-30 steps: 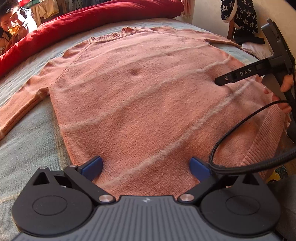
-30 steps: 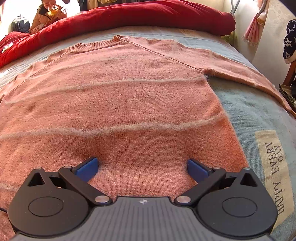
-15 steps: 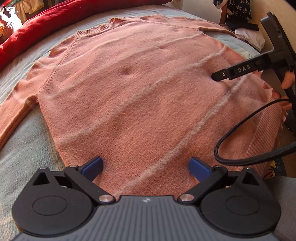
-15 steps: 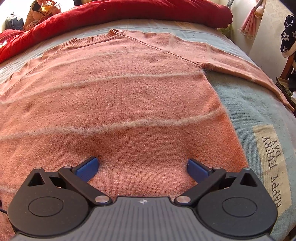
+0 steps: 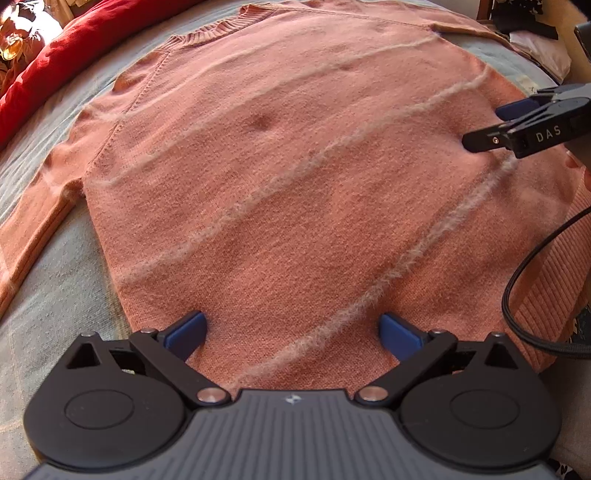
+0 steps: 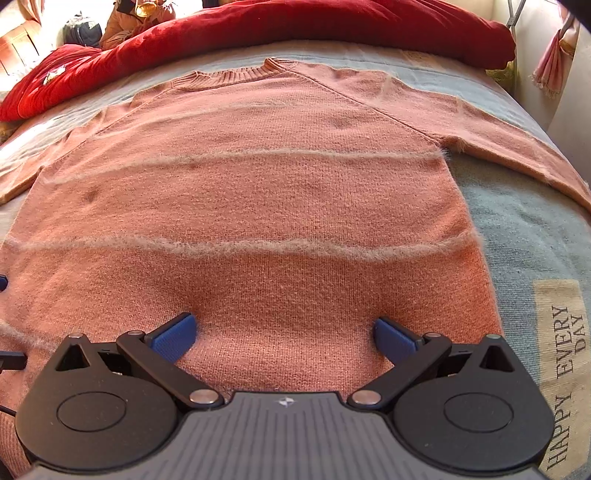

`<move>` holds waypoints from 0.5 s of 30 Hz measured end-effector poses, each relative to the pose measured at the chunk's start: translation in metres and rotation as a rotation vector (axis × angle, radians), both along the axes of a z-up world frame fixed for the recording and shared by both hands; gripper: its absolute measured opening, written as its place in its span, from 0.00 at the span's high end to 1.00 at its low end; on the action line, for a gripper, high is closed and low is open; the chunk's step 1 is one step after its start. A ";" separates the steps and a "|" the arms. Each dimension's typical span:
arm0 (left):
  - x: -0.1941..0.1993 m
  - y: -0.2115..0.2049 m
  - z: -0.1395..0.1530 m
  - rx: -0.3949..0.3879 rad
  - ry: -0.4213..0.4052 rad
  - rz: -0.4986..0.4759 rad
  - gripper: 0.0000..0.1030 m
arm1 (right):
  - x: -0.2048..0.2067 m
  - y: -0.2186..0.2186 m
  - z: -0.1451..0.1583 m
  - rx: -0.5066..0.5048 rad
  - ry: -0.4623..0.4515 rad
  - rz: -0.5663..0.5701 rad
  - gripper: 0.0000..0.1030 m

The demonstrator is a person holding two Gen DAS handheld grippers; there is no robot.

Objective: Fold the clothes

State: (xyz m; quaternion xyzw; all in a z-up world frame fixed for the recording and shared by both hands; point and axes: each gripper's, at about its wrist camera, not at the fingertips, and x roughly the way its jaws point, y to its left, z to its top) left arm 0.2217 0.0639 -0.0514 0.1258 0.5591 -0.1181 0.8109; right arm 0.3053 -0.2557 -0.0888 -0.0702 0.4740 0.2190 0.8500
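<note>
bed cover (image 6: 517, 229): pale blue, under everything ahead of both jaws. sweater (image 5: 295, 184): salmon knit, pale fuzzy stripes, spread flat, sleeves out; its body lies between and beyond both sets of jaws. left gripper (image 5: 291, 334): jaws have just been opening, now spread wide over the sweater's lower part, gripping nothing. right gripper (image 6: 284, 334): jaws spread wide above the hem area, gripping nothing.

Setting: home bedroom. Evidence: bed w/ pale blue bedspread (image 6: 524, 221) carrying a "HAPPY EVERY DAY" patch (image 6: 565, 373); red quilt (image 6: 332, 26) along far edge; clothing (image 6: 554, 66) hung at right near wall; person (image 6: 140, 14) seated beyond bed.
</note>
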 end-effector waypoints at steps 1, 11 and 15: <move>0.000 0.000 0.000 0.000 0.003 -0.005 0.02 | 0.000 0.000 0.000 0.003 -0.002 0.002 0.00; -0.004 0.001 0.002 -0.022 -0.029 0.003 0.02 | 0.004 0.002 0.000 -0.015 0.010 0.023 0.00; -0.008 0.005 0.003 -0.045 -0.041 0.011 0.02 | 0.003 0.006 0.000 -0.033 0.002 0.022 0.00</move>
